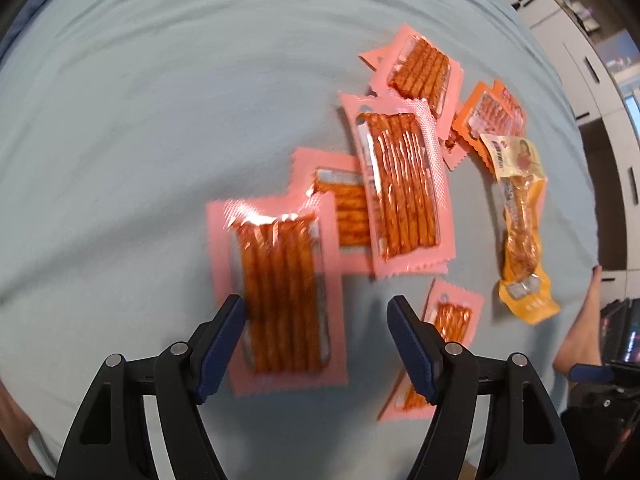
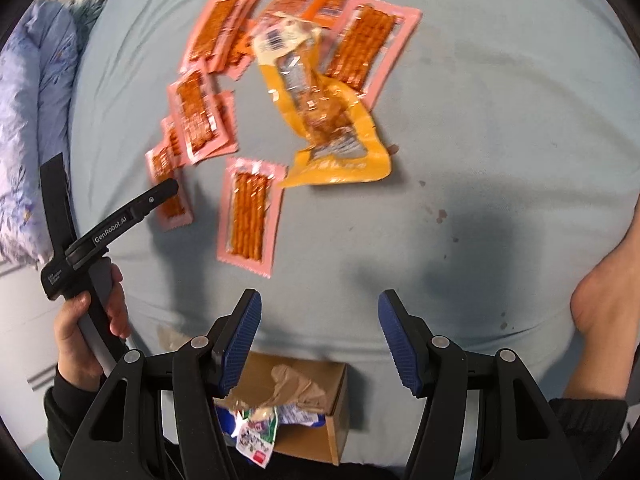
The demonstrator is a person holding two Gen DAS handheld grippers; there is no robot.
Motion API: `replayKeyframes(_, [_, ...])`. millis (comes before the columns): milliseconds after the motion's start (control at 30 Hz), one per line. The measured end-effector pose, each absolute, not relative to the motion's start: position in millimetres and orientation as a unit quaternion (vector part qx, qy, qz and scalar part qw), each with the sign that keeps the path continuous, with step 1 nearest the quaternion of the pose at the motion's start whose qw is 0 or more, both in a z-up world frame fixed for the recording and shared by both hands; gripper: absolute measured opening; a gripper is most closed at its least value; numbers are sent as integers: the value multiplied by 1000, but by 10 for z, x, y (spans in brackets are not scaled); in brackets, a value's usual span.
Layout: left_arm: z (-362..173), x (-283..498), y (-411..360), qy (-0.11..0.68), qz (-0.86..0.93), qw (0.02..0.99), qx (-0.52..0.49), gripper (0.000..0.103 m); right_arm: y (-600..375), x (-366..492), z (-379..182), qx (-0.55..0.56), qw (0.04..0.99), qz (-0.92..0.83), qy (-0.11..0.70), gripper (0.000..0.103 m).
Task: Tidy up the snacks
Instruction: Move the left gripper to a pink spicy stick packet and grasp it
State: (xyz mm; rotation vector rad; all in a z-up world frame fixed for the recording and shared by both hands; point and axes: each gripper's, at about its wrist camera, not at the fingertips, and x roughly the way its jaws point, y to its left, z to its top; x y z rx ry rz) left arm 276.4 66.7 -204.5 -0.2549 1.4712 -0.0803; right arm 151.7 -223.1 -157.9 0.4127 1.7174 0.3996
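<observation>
Several pink snack packets [image 1: 404,188] of orange-red sticks are lying scattered on a pale blue sheet [image 1: 140,120], with orange packets [image 1: 490,114] and a long yellow pouch [image 1: 522,232] to their right; their print is too blurred to read. The left gripper [image 1: 316,340] is hanging wide open above the nearest pink packet [image 1: 280,292]; whether it is touching, I cannot tell. Its body is reading "GenRobot.AI" in the right wrist view. The right gripper [image 2: 320,336] is standing open and empty over bare sheet, a cardboard box [image 2: 328,384] of wrappers behind it.
</observation>
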Motion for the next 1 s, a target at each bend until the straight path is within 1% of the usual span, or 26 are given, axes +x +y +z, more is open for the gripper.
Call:
replayKeyframes(67, [-2059, 2809, 591, 663, -27, 743, -89, 78, -2269, 1555, -1693, 205, 605, 165, 751, 60])
replayKeyframes(133, [-2101, 2838, 489, 666, -27, 745, -40, 76, -2294, 1589, -1798, 215, 599, 154, 756, 60])
replayKeyframes(167, [-2115, 2837, 453, 667, -28, 744, -24, 73, -2295, 1605, -1829, 211, 600, 150, 757, 60])
replayKeyframes(200, [-2125, 2829, 419, 668, -27, 743, -7, 65, -2296, 1621, -1855, 205, 602, 146, 758, 60])
replayKeyframes(233, [-2116, 2815, 417, 668, -19, 744, 8, 58, -2297, 1641, -1888, 197, 605, 141, 758, 60])
replayKeyframes(267, [-2104, 2815, 431, 668, -15, 744, 7, 48, -2297, 1655, -1903, 193, 607, 138, 759, 60])
replayKeyframes(300, [-2085, 2814, 481, 668, -14, 744, -5, 40, -2298, 1664, -1914, 191, 608, 135, 759, 60])
replayKeyframes(400, [-2049, 2781, 687, 673, -33, 737, -58, 34, -2307, 1677, -1915, 191, 610, 130, 758, 60])
replayKeyframes(567, [-2008, 2584, 874, 683, -45, 725, -79, 32, -2291, 1671, -1769, 181, 626, 135, 747, 60])
replayKeyframes(600, [-1992, 2527, 899, 682, -48, 724, -84, 22, -2286, 1665, -1733, 176, 630, 136, 744, 60])
replayKeyframes(633, [-1946, 2478, 918, 680, -56, 726, -89, 15, -2280, 1663, -1703, 170, 635, 137, 741, 60])
replayKeyframes(667, [-1880, 2434, 919, 675, -60, 730, -87, 10, -2269, 1660, -1678, 163, 639, 138, 738, 60])
replayKeyframes(767, [-1676, 2342, 959, 664, -72, 739, -88, 5, -2240, 1664, -1646, 152, 647, 142, 733, 60])
replayKeyframes(900, [-1560, 2347, 952, 664, -80, 737, -96, 5, -2261, 1731, -1746, 170, 641, 134, 737, 60])
replayKeyframes(1000, [-1568, 2337, 979, 666, -83, 734, -102, 5, -2234, 1846, -1790, 155, 656, 128, 727, 60])
